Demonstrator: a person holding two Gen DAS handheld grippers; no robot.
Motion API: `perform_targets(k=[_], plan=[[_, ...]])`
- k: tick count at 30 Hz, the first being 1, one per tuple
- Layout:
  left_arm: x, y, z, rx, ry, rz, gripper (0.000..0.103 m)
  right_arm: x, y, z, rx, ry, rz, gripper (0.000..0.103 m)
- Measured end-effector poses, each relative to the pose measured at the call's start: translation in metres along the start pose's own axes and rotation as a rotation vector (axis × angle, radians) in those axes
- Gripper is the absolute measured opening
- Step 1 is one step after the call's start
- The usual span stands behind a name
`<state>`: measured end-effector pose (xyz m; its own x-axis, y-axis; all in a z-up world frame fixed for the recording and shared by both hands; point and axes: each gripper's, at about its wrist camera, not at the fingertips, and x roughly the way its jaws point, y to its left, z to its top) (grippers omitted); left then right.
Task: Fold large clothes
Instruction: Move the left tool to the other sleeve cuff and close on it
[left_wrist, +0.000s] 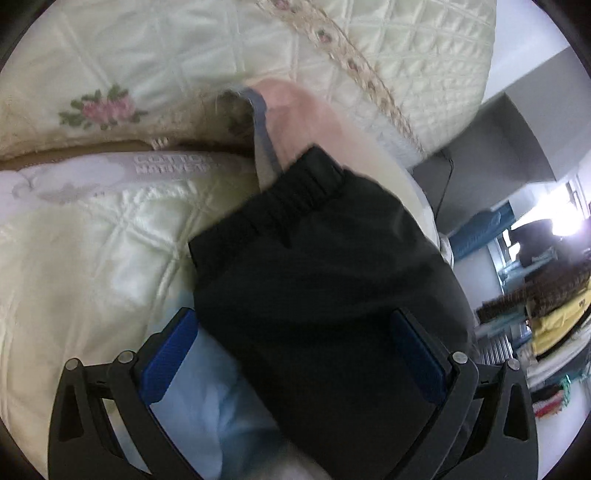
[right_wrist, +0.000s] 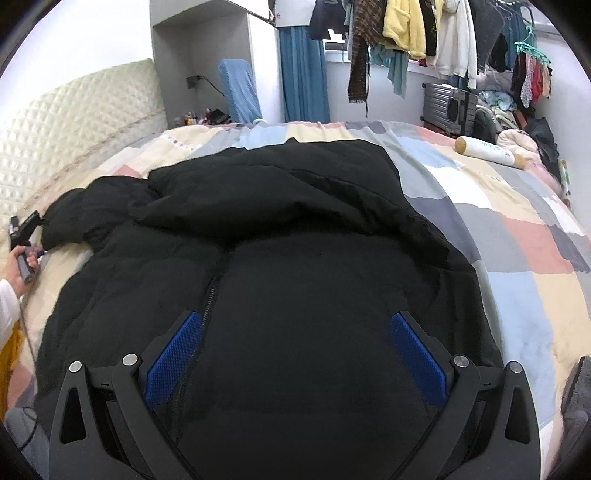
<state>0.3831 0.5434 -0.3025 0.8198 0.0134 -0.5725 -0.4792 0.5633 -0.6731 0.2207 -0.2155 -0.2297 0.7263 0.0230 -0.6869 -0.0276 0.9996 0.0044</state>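
A large black puffer jacket (right_wrist: 280, 236) lies spread on the patchwork bed cover (right_wrist: 517, 229), zipper up, its hood folded over the chest. My right gripper (right_wrist: 295, 332) is open, hovering just above the jacket's lower body. My left gripper (left_wrist: 295, 332) is open over the jacket's sleeve (left_wrist: 325, 258), whose elastic cuff (left_wrist: 295, 192) points towards the pillows. In the right wrist view the left gripper (right_wrist: 22, 236) shows at the far left, at the sleeve's end.
Cream quilted pillows (left_wrist: 129, 66) and headboard (right_wrist: 74, 118) lie beyond the sleeve. A cylindrical cushion (right_wrist: 487, 151) lies at the bed's far right. Hanging clothes (right_wrist: 424, 33), a suitcase (right_wrist: 450, 107) and a blue curtain (right_wrist: 303, 74) stand behind the bed.
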Motion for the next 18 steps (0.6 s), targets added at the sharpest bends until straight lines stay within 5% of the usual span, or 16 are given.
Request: perform_targets(k=[5,8,11,16,18], plan=[[0.024,0.015,-0.003,-0.133,0.036,-0.036,0.102,0.013,-0.005,0.002,0.042,0.029,-0.022,0.103],[0.025,0.007,-0.006,-0.126,0.023,-0.035,0.100,0.017,-0.006,0.002,0.048,0.042,-0.031,0.103],[0.025,0.000,-0.007,-0.122,0.029,-0.043,0.082,0.016,-0.005,0.002,0.045,0.042,-0.029,0.103],[0.005,-0.024,0.002,-0.072,0.020,-0.054,0.024,0.010,-0.003,0.004,0.034,0.020,-0.032,0.103],[-0.005,-0.037,0.010,-0.043,0.000,-0.035,0.015,0.006,-0.004,0.003,0.038,0.013,-0.024,0.103]])
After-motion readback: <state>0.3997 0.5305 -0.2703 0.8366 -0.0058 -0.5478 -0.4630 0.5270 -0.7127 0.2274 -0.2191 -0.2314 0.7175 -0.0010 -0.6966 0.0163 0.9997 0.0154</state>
